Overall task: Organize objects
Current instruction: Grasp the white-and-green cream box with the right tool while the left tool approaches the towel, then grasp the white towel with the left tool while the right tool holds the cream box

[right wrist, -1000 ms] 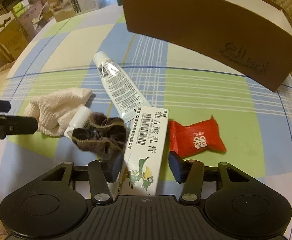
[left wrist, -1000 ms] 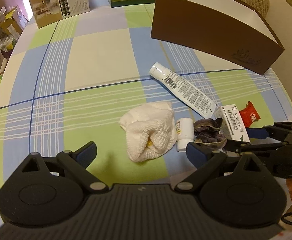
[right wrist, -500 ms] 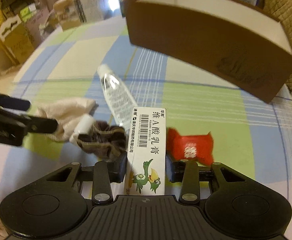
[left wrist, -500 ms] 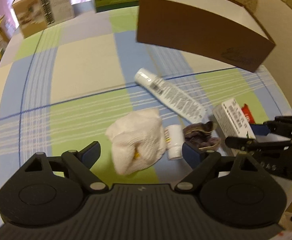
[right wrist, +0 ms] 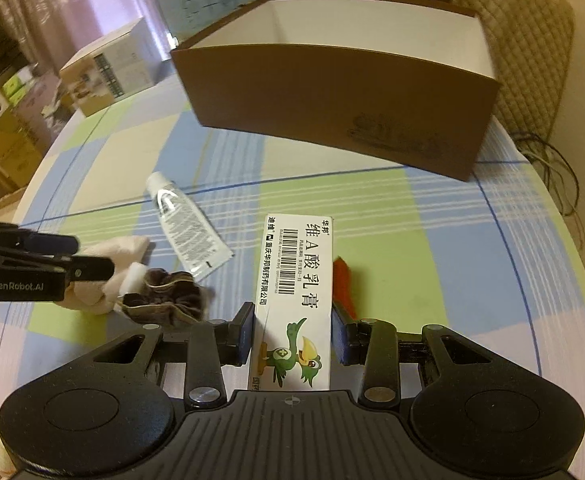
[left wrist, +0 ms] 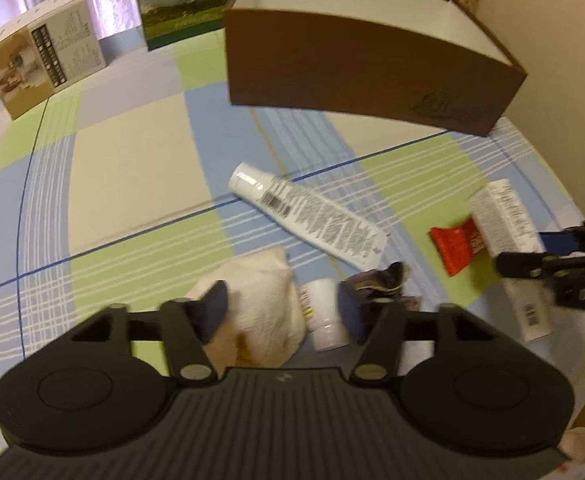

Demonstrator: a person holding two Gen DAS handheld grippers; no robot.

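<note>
The right gripper point(right wrist: 292, 334) pinched the ointment carton point(right wrist: 295, 296), its long axis running straight out along the fingers toward the brown box point(right wrist: 332, 108) ahead. To its left, the left gripper point(left wrist: 278, 314) had just been closing around a white cloth point(left wrist: 260, 304) and small white bottle point(left wrist: 323, 312) on the checked tablecloth point(left wrist: 132, 168); whether its pads yet pressed was unclear.

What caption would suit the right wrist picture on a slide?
Right tool shut on a white ointment carton, held above the checked tablecloth before an open brown box.
</note>
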